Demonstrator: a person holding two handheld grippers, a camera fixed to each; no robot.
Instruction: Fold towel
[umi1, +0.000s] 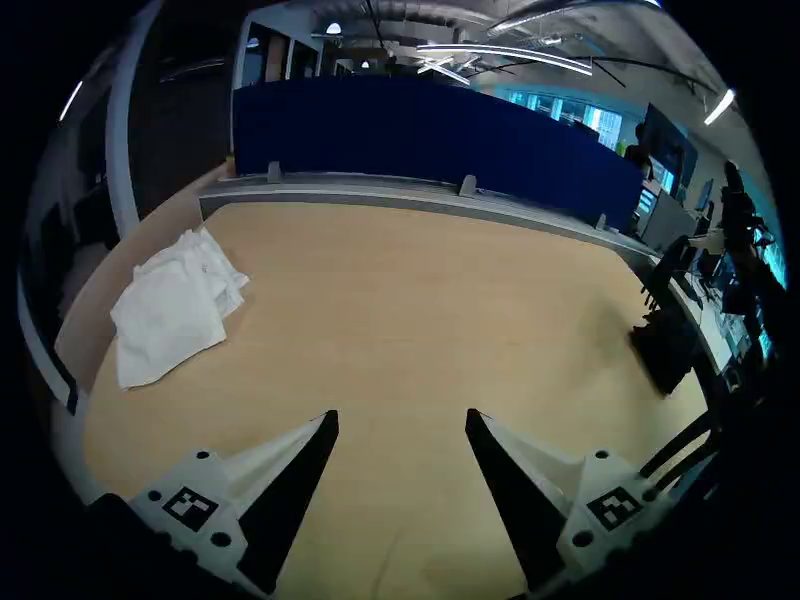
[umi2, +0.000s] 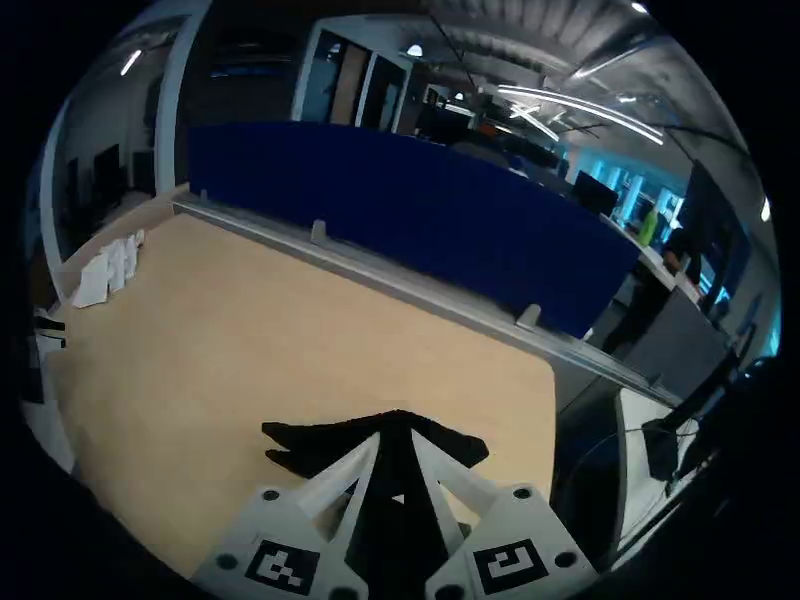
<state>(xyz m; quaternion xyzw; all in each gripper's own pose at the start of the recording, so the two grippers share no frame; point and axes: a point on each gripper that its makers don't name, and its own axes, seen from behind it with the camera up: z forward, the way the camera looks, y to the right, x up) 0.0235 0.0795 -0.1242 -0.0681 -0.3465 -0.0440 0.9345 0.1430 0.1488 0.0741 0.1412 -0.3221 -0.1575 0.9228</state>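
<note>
At six o'clock in the right gripper view, our right tongs (umi2: 398, 428) look clenched on the bunched black towel (umi2: 300, 437) near the bench (umi2: 250, 330) edge. The left tongs (umi1: 400, 414) hang released over bare wood, with folded white towels (umi1: 170, 305) at ten o'clock. We'd pull the black towel onto open bench, spread it flat, then pinch a second corner with the left tongs before folding.
</note>
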